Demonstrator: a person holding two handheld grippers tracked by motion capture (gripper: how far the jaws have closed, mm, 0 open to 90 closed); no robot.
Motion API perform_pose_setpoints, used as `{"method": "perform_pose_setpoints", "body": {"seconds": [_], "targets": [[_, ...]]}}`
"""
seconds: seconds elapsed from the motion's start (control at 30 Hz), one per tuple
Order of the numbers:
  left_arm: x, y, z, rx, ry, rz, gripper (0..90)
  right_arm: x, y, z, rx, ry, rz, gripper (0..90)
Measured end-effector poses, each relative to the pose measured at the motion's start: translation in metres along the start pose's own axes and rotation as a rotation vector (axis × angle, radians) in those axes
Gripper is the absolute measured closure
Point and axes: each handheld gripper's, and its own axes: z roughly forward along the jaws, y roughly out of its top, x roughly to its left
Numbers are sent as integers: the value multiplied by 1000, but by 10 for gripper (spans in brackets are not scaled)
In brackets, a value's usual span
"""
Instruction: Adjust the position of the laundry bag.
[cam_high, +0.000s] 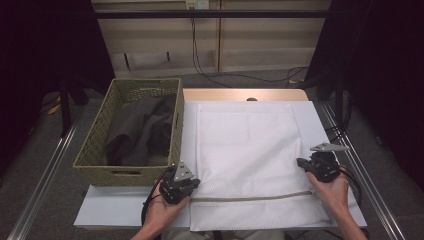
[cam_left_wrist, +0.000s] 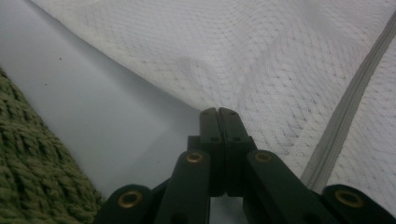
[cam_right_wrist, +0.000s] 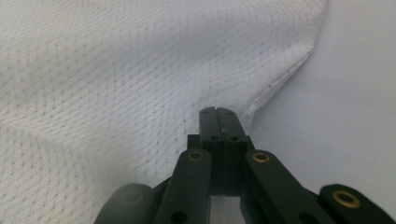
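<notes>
Centrally, a white table (cam_high: 127, 212) is seen, and most of it is covered by a white mesh laundry bag (cam_high: 247, 150), laid flat. All other places are given from this bag. Just beside its left edge a woven green basket (cam_high: 95, 150) is set, and dark clothing (cam_high: 142, 130) is piled inside it. Across the near part of the bag a grey zipper (cam_high: 250, 198) is run from side to side. At the bag's left edge, close to the zipper's end, the left gripper (cam_high: 192, 184) is held in a hand; its jaws are pressed together, and a fold of the mesh edge appears pinched between them. At the bag's right edge, just above the zipper line, the right gripper (cam_high: 300, 162) is likewise clenched on the mesh hem.
</notes>
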Motion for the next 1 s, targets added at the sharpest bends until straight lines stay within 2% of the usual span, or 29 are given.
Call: {"method": "perform_pose_setpoints", "body": {"seconds": [0.03,0.1,0.17,0.2,0.27,0.4,0.43,0.47,0.53,0.57,0.63,0.77,0.87,0.97,1.0], "targets": [[1,0,-1,1,-6,15,898,0,0,1,-5,2,-5,900],[2,0,-2,-2,-11,3,899,0,1,1,-4,8,-6,900],[1,-1,-4,8,0,30,898,1,3,3,-8,11,0,900],[1,-1,-4,-21,1,14,899,1,4,3,-10,18,6,900],[5,0,-8,-16,-6,18,899,3,5,4,-7,12,-11,900],[9,-3,-11,-7,25,30,899,7,7,6,-2,17,-16,900],[10,-5,-12,-14,48,29,899,8,7,7,-3,22,-13,900],[11,-5,-12,-12,40,19,899,9,7,7,-1,24,-17,900],[11,-7,-13,0,57,33,899,10,7,8,-6,31,-22,900],[12,-7,-13,4,51,46,900,10,7,8,-8,33,-14,900],[11,-7,-12,1,52,30,899,10,8,10,-7,35,-14,900],[9,-8,-12,6,77,47,899,14,10,11,-23,62,-24,900],[13,-12,-15,10,76,22,899,15,9,12,-19,65,-21,900],[15,-14,-17,15,99,28,899,15,9,13,-19,71,-33,900],[15,-15,-16,9,94,17,899,16,9,14,-12,71,-27,900]]}}
